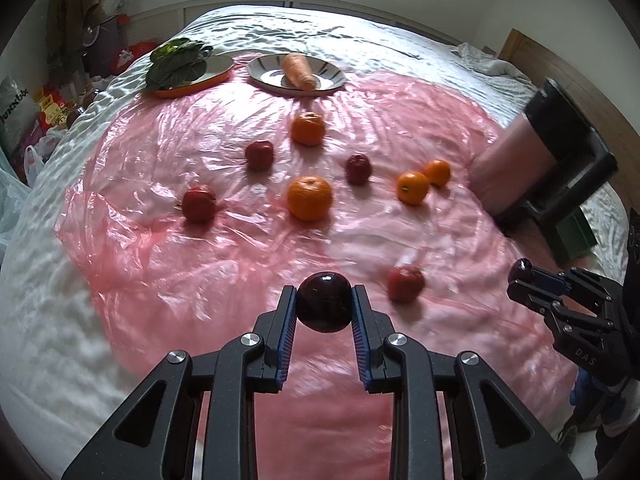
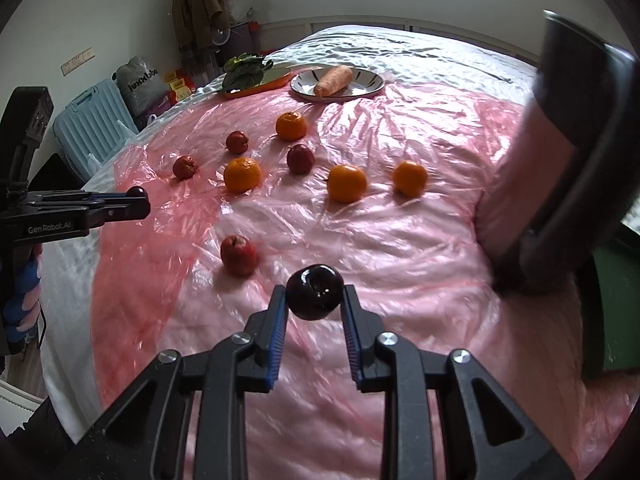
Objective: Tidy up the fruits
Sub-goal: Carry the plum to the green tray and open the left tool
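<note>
Fruits lie scattered on the pink plastic sheet (image 1: 200,280) over the bed: oranges (image 1: 309,197) mid-frame, red apples (image 1: 199,203) around them. Left tongs (image 1: 325,304) clamp a dark plum (image 1: 325,302); right tongs (image 2: 316,294) clamp another plum (image 2: 316,291). Both seem mid-carry, needing a grouping spot next.

The sides of the dark fruit (image 1: 325,307) in the left claw (image 1: 325,308) are covered by the blue pads. In the right wrist view, the second dark fruit (image 2: 316,291) is likewise hidden at its flanks by the right claw (image 2: 316,294). The near part of the pink plastic sheet (image 1: 200,248) is smeared by motion blur, and the red fruit (image 1: 405,283) close by is seen unsharp. The black-and-pink object (image 2: 560,152) at the right is cut off by the picture's edge and cannot be identified. Part of the orange plate (image 1: 200,82) is concealed under the leafy greens (image 1: 178,63).
</note>
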Available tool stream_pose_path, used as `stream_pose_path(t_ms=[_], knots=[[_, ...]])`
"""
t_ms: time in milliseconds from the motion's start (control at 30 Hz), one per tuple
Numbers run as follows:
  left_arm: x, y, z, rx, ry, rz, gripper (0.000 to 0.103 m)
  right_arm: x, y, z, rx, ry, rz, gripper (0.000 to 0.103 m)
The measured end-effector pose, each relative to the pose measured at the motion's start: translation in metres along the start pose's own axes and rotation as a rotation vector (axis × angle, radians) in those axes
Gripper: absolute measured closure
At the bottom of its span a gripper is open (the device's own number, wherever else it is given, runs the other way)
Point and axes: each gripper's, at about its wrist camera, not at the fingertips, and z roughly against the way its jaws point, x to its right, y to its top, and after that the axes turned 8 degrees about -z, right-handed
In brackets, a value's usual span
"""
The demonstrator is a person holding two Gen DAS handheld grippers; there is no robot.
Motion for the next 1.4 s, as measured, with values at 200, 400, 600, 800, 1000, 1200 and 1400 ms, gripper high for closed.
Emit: stream_pose_path(t_ms=[200,400,600,800,1000,1200,1400], knots=[[0.052,-0.001,0.010,-0.005,-0.053,-0.054,0.080,0.033,-0.022,0.033,0.017,-0.039,-0.050,0.073],[0.125,0.000,0.011,-0.030,-0.138,-0.155,0.080,0.087,-0.042,0.067,0.049,-0.108,-0.131,0.073],[0.209,0.003,-0.001,-0.054,-0.219,-0.280,0.080,0.148,-0.058,0.102,0.093,-0.192,-0.215,0.073],[0.290,0.017,-0.016,-0.059,-0.285,-0.397,0.080,0.218,-0.067,0.126,0.148,-0.277,-0.311,0.073],[0.357,0.045,-0.041,-0.048,-0.320,-0.461,0.080,0.273,-0.058,0.129,0.188,-0.327,-0.375,0.073],[0.402,0.075,-0.073,-0.033,-0.314,-0.492,0.080,0.323,-0.045,0.120,0.212,-0.365,-0.421,0.073],[0.428,0.099,-0.111,-0.028,-0.285,-0.472,0.080,0.356,-0.030,0.107,0.223,-0.378,-0.450,0.073]])
